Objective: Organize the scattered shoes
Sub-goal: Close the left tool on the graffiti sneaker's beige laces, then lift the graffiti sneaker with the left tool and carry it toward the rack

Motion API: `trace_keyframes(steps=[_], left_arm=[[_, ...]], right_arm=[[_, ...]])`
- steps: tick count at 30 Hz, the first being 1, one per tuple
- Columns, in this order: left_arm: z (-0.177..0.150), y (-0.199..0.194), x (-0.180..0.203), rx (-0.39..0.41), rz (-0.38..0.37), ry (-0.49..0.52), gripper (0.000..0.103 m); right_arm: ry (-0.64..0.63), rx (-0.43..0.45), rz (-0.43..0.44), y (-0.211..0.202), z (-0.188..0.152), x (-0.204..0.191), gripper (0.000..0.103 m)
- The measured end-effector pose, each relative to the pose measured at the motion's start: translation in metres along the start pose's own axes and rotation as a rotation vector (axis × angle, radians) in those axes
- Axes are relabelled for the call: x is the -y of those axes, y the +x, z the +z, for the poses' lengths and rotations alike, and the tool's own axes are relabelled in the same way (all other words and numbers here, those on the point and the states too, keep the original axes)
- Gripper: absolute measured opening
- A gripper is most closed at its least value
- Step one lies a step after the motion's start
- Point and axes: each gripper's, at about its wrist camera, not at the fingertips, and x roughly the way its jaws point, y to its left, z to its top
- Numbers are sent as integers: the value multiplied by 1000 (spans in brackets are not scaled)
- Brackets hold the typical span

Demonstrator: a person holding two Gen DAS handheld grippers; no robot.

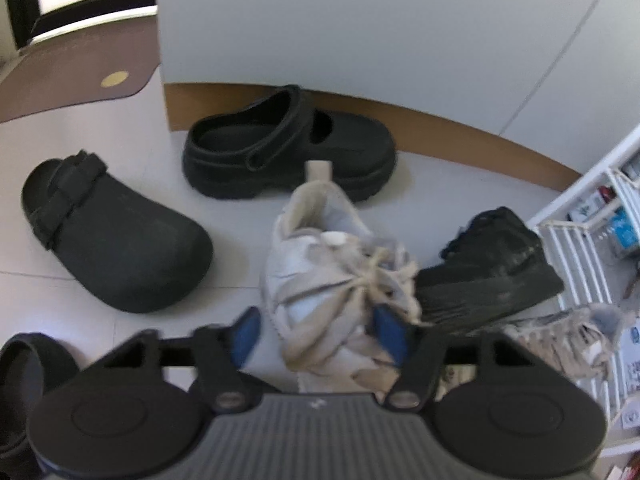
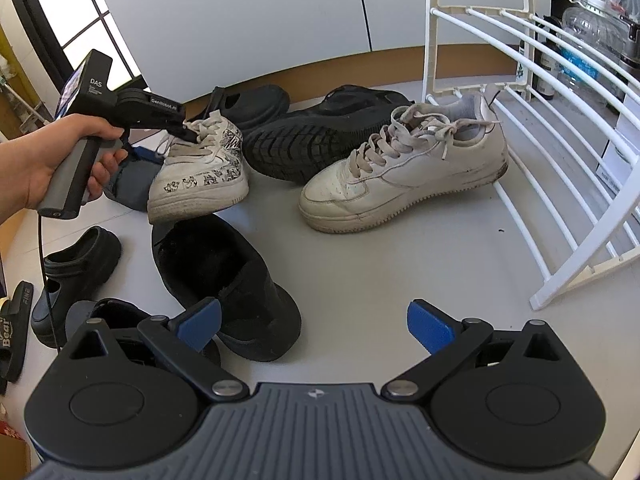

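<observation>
On the pale floor (image 2: 360, 280) we see shoes scattered before a white cabinet (image 1: 360, 40) with a wood-coloured plinth. From the left wrist view, going left to right: a flat black clog (image 1: 116, 236), a chunky black strap clog (image 1: 288, 148) against the plinth, then the printed sneaker (image 1: 320, 280), then a black sneaker (image 1: 492, 268) tipped on its side just beside it, with the white rack (image 1: 588, 240) at the far right.

Our left gripper (image 1: 316, 336) has its blue pads on either side of the printed sneaker's laced upper; they appear to press on it, and the sneaker looks tilted, toe down.

The right wrist view shows what the left cannot: a hand (image 2: 52, 160) on the left gripper's handle, a black slide and another chunky clog (image 2: 76, 276) at the left edge, a black slipper (image 2: 224, 280) lying under the printed sneaker, and a plain white sneaker (image 2: 404, 172) with its heel on the rack's lowest bars. The black sneaker's tread faces us between the two white shoes.

Our right gripper (image 2: 316, 324) hangs wide open over bare floor, its left pad in front of the slipper's toe, holding nothing.

Bottles stand behind the rack; a window shows at top left.
</observation>
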Motion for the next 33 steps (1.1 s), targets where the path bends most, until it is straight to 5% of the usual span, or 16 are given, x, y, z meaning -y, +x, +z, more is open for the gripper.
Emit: trace_keyframes(steps=[2,15,33], left_arm=[[-1,0,-1,6,-41,2,47],[-3,-16,-3,62,-101,-4,25],[-4,-63,7,145,-268,-3,19]], right_arm=[[-3,-3,4,1,-1,-1,102],[5,-7,3,3,-4,2,102],[14,-2,7,1,-7,0,102]])
